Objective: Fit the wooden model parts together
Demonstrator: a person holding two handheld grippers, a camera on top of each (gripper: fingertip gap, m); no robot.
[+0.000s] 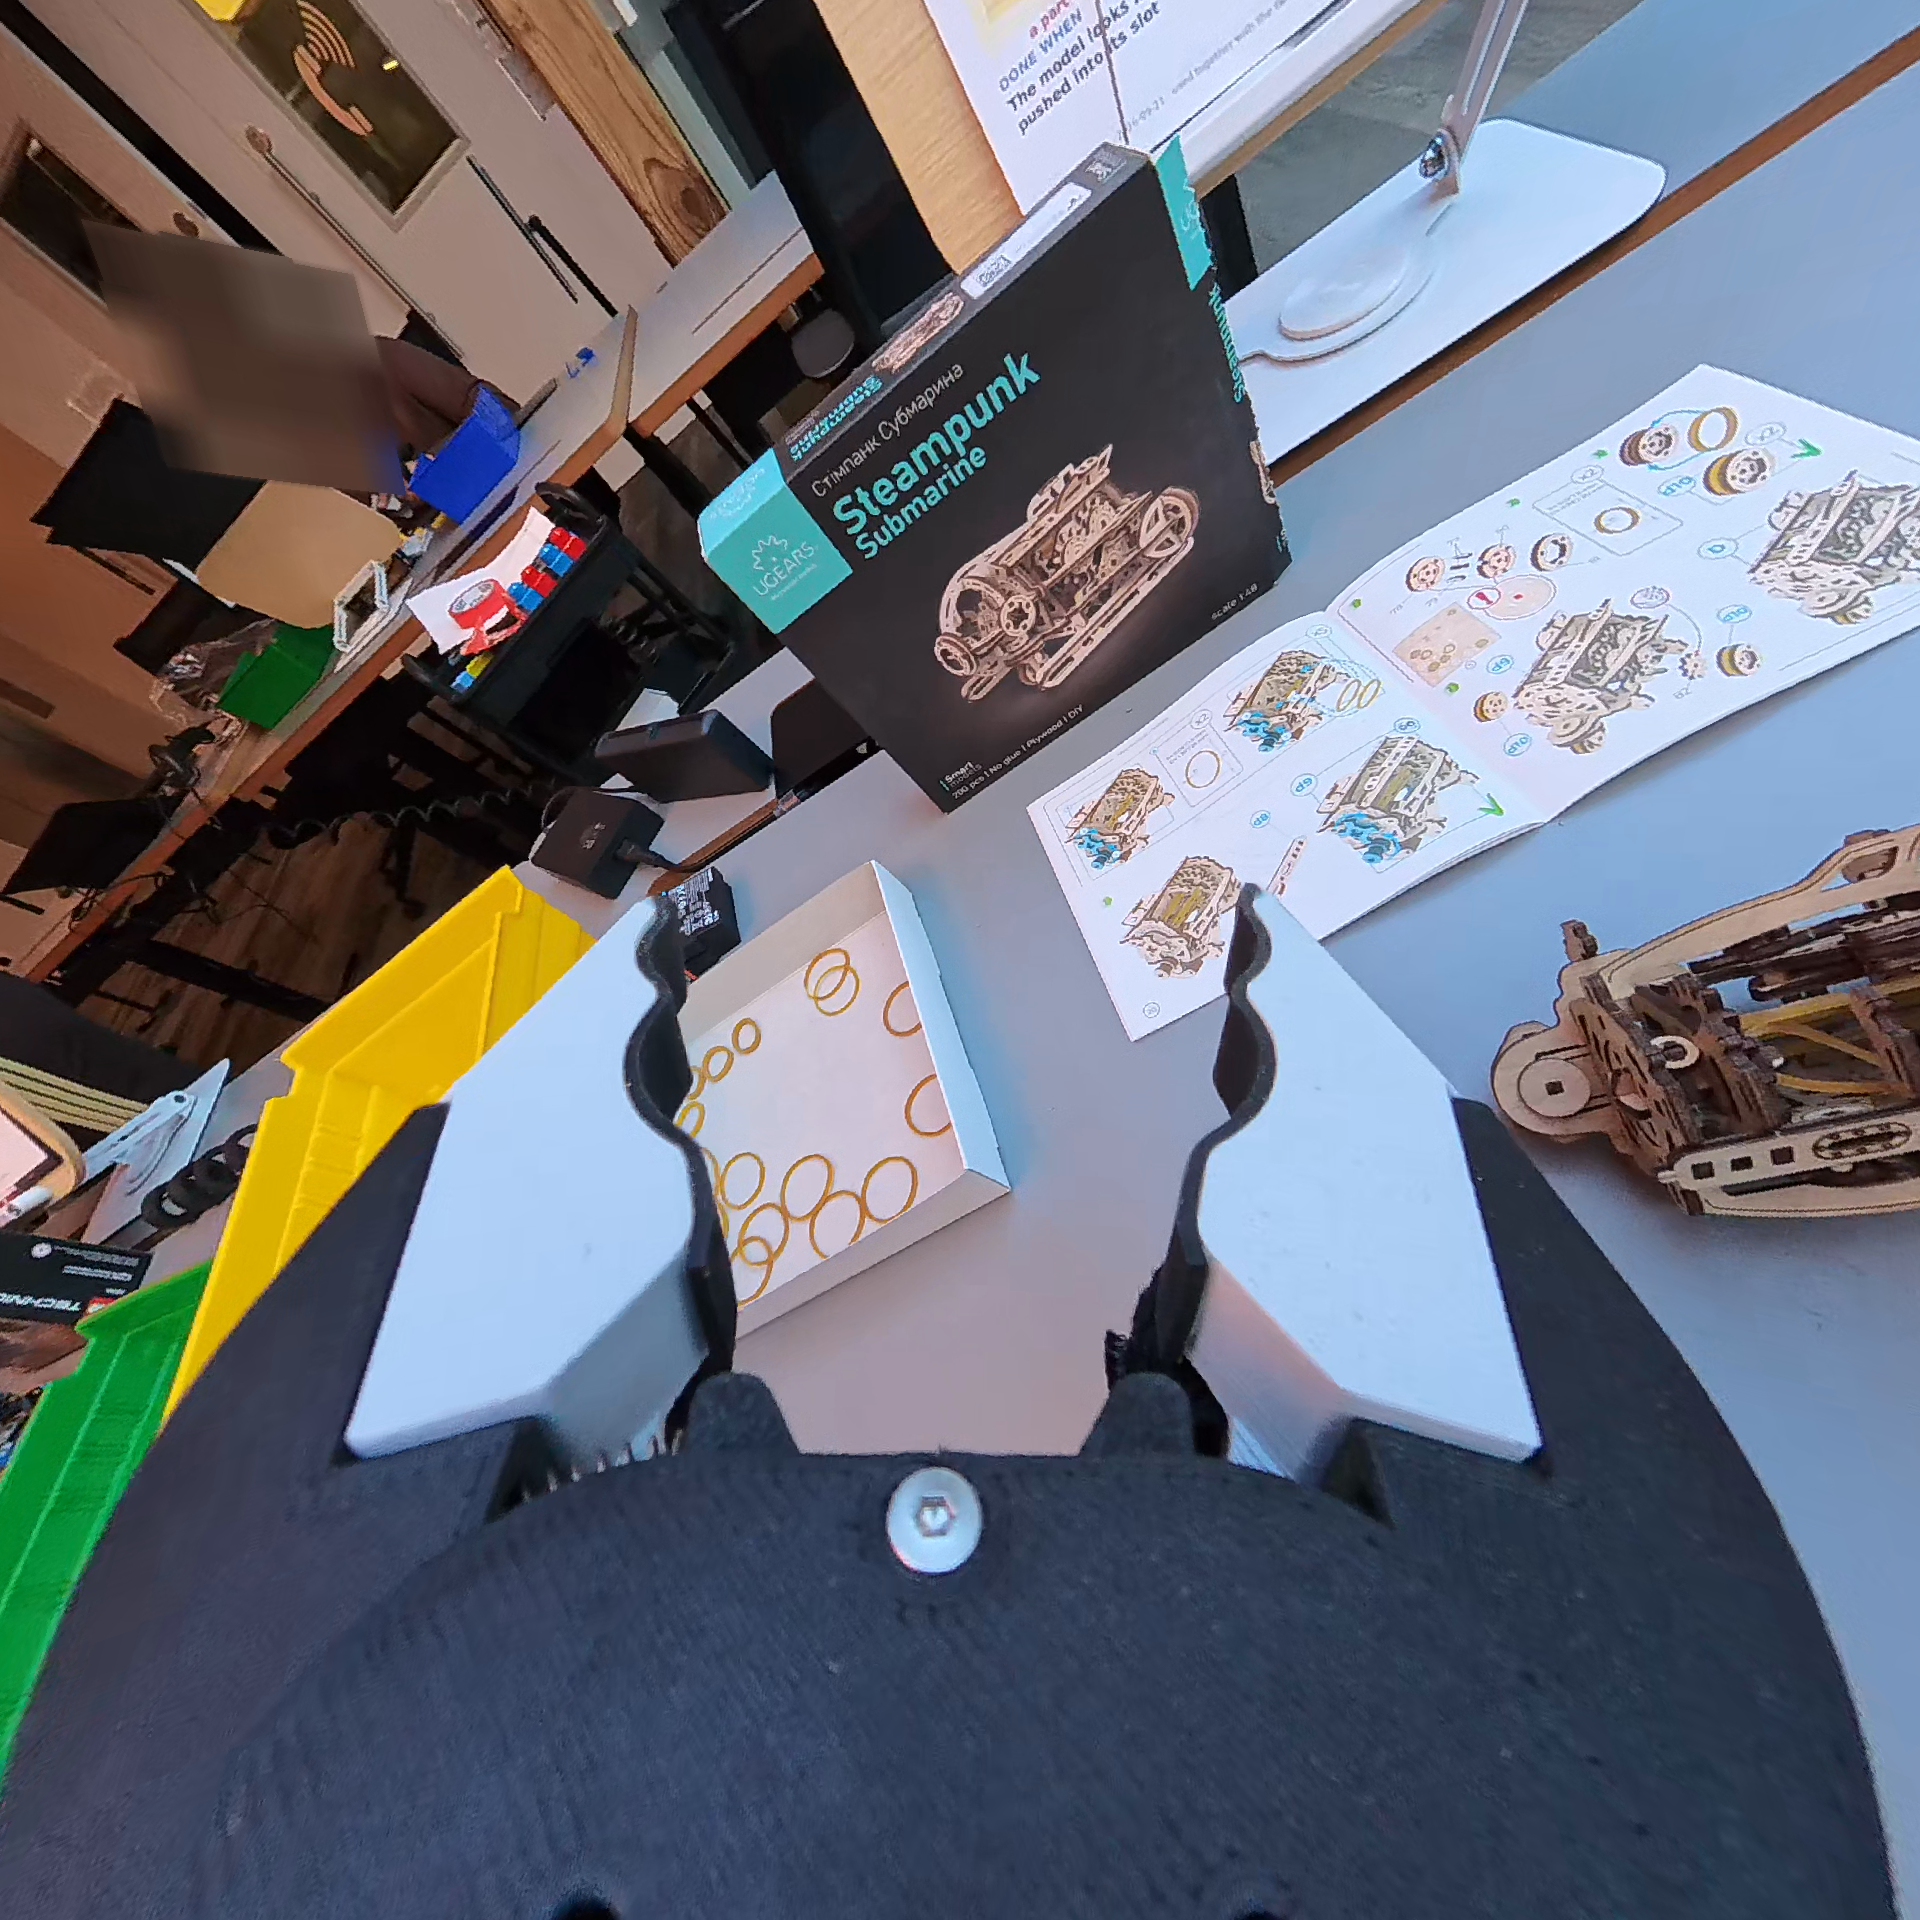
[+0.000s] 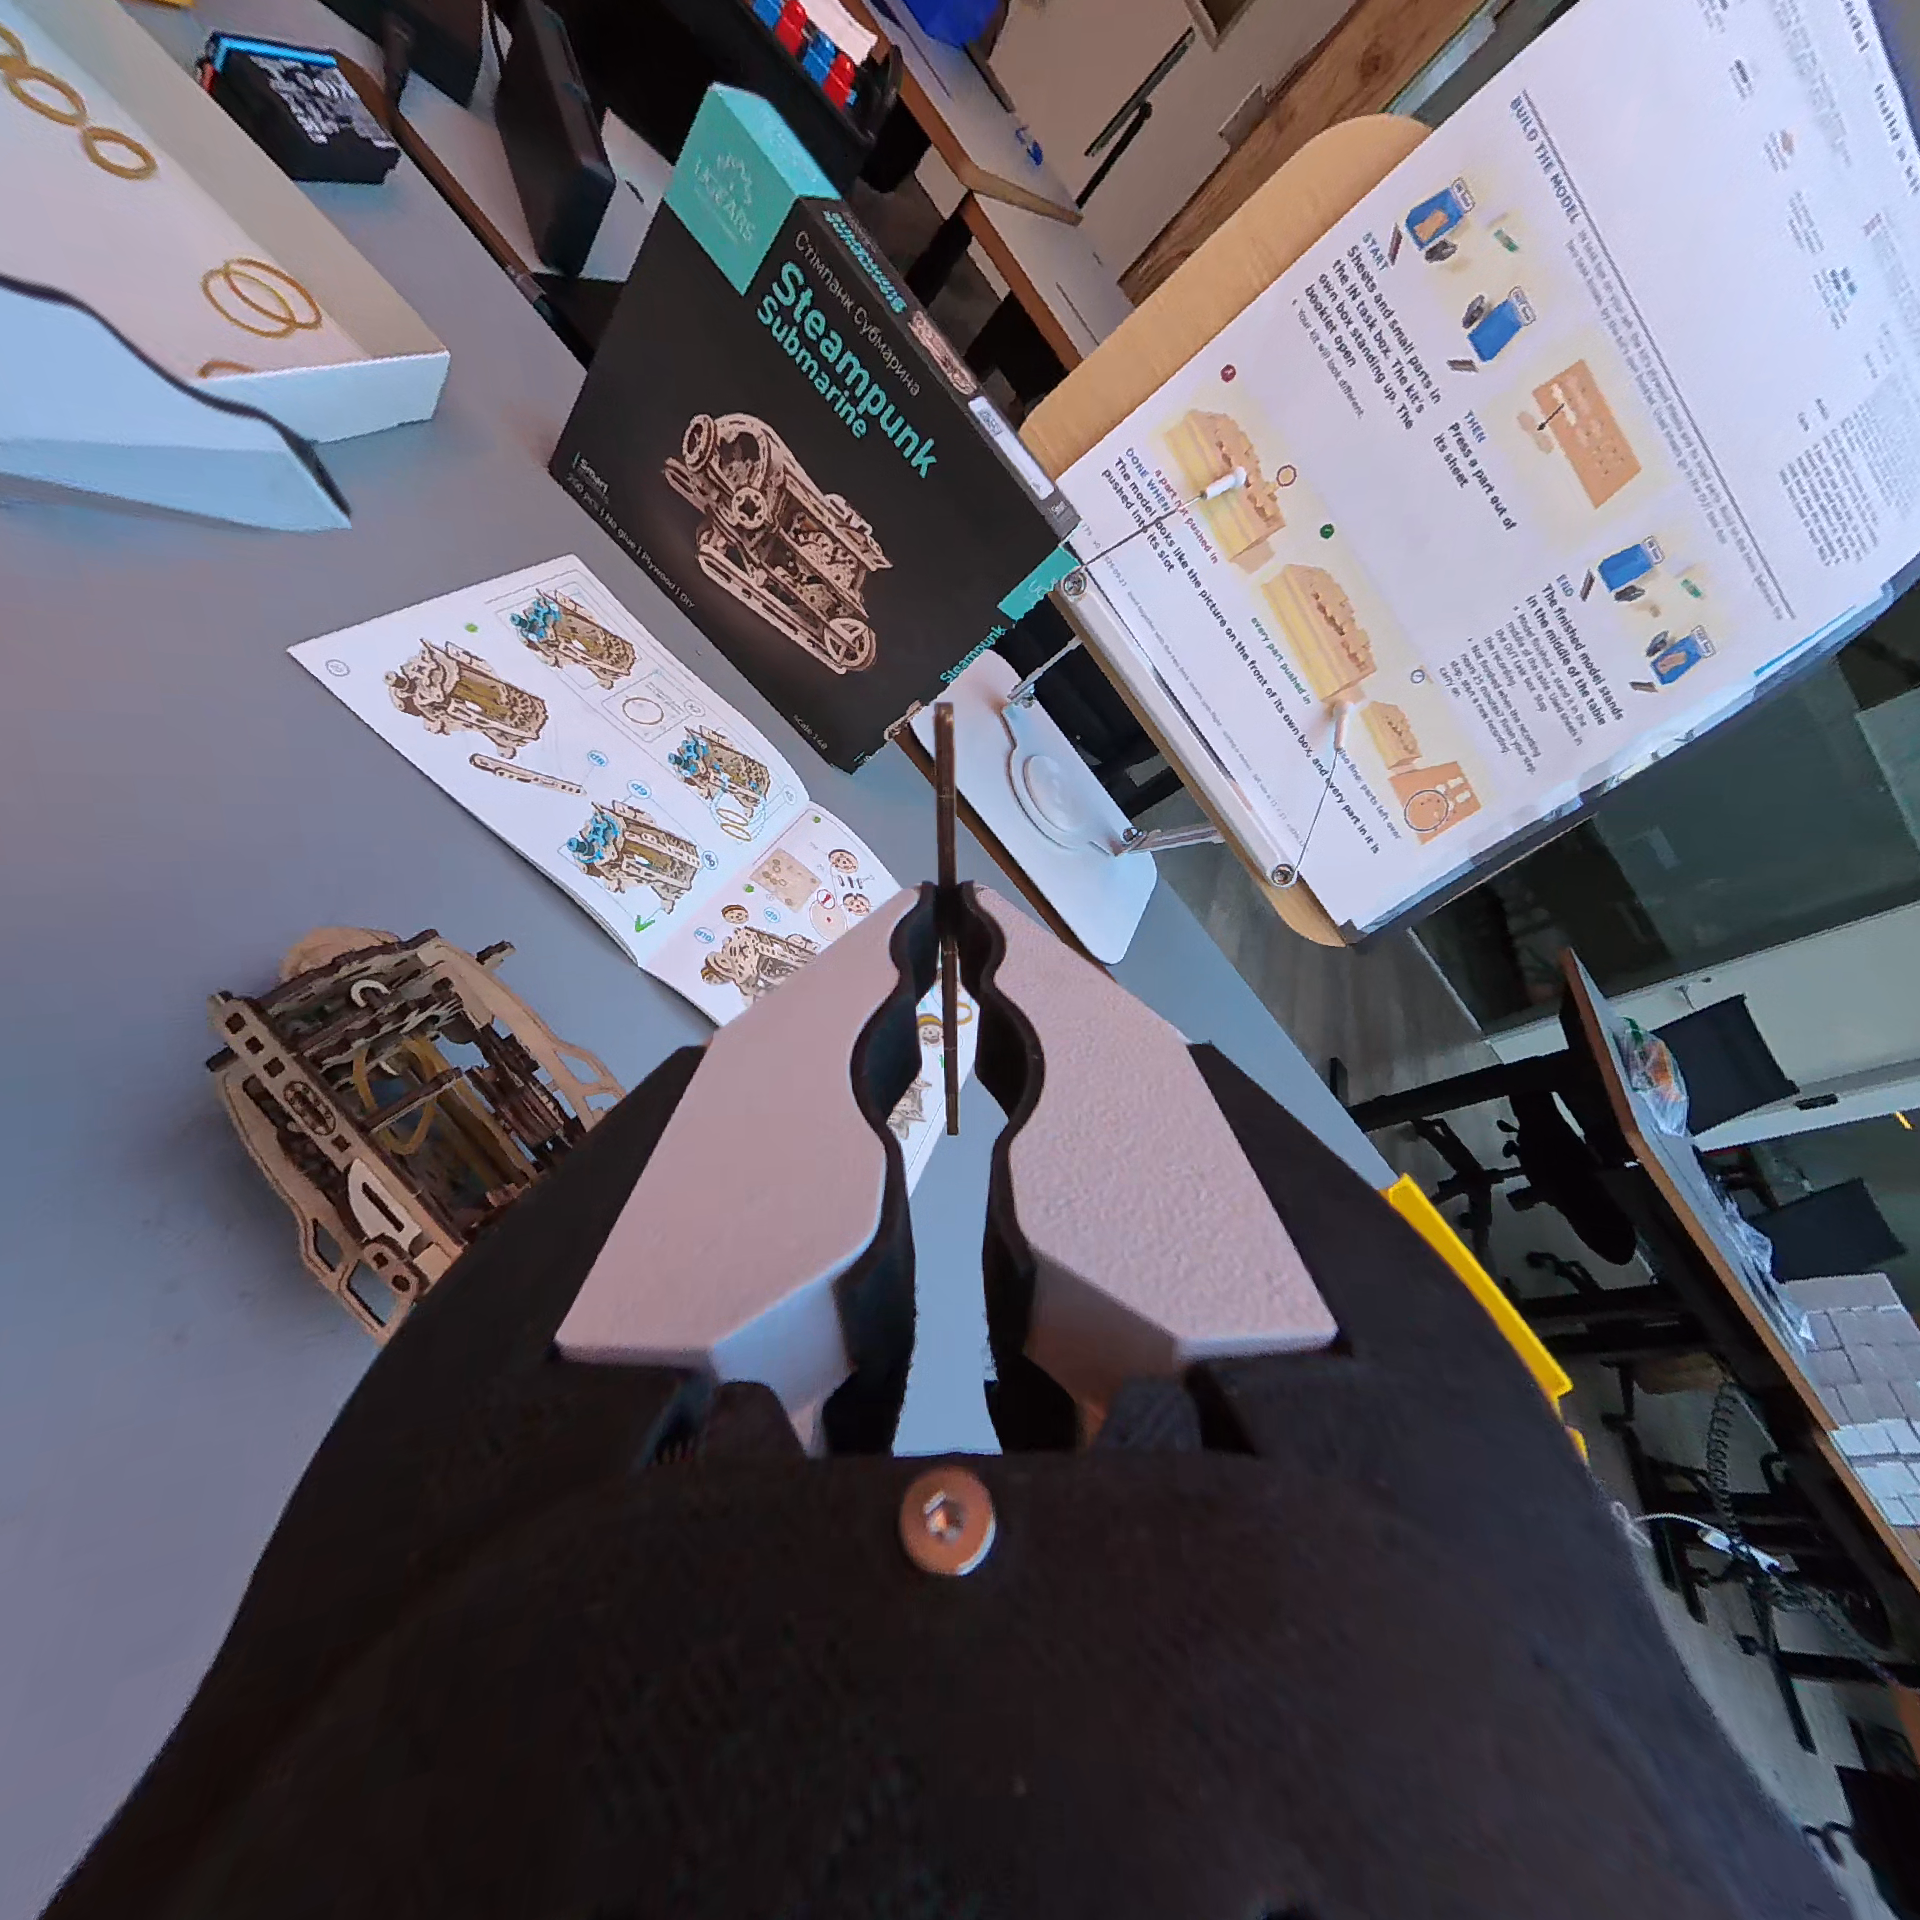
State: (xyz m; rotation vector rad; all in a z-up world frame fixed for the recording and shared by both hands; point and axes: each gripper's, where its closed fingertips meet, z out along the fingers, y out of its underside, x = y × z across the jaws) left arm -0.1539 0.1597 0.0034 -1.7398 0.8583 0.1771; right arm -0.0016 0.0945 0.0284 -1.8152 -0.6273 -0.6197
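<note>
- The left gripper (image 1: 961, 914) hovers above the smooth grey counter (image 1: 1039, 1340), its 2 jaws spread wide with nothing between them; each is a pale grey block lined with a wavy black pad.
- Just beyond it lies a shallow white tray (image 1: 940, 1023), rectangular, holding thin yellow rubber bands (image 1: 831, 1205) scattered in loops.
- The right gripper (image 2: 948, 904) has its jaws pressed together on a thin flat wooden strip (image 2: 944, 790), dark along its edge, which stands up past the tips.
- The part-built wooden model (image 2: 384, 1112), a boxy openwork frame of pale plywood with dark laser-cut edges, rests on the counter to the left of the right gripper, apart from it.
- An open instruction booklet (image 2: 582, 769) lies flat in the middle of the counter; behind it stands a black kit box (image 2: 790, 478) with teal corners.
- Far right, a printed sheet (image 2: 1455, 499) leans on a white stand (image 2: 1081, 831).
- Yellow (image 1: 416, 1039) and green (image 1: 73, 1455) ribbed plastic bins sit at the left edge.
</note>
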